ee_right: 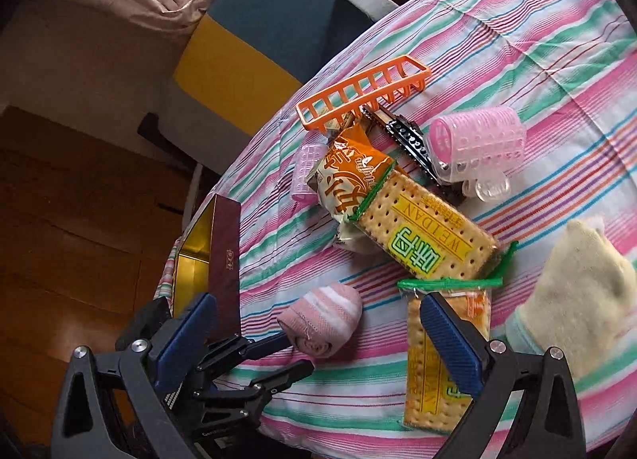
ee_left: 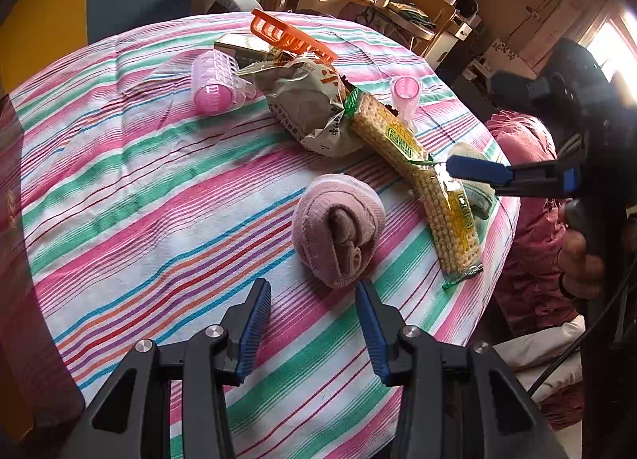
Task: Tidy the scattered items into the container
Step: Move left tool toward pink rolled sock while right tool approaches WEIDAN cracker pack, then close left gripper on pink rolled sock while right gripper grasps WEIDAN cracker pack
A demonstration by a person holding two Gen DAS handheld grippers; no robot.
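Note:
A rolled pink sock (ee_left: 338, 230) lies on the striped tablecloth just ahead of my open left gripper (ee_left: 314, 299); it also shows in the right wrist view (ee_right: 322, 319). Two cracker packs (ee_left: 446, 216) (ee_right: 430, 220) and a snack bag (ee_left: 306, 108) lie beyond. My right gripper (ee_right: 322, 335) is open above a cracker pack (ee_right: 434, 363); in the left wrist view it (ee_left: 473, 170) hovers over the packs. A dark red tin with a gold inside (ee_right: 207, 244) stands open at the table's edge. An orange basket (ee_right: 358, 96) lies tipped at the back.
A large pink hair roller (ee_left: 215, 81) (ee_right: 473, 144) and a small one (ee_left: 404, 90) lie on the cloth, with a black comb (ee_right: 414, 144) and a cream sock (ee_right: 581, 292). A blue and yellow chair (ee_right: 254, 33) stands behind the round table.

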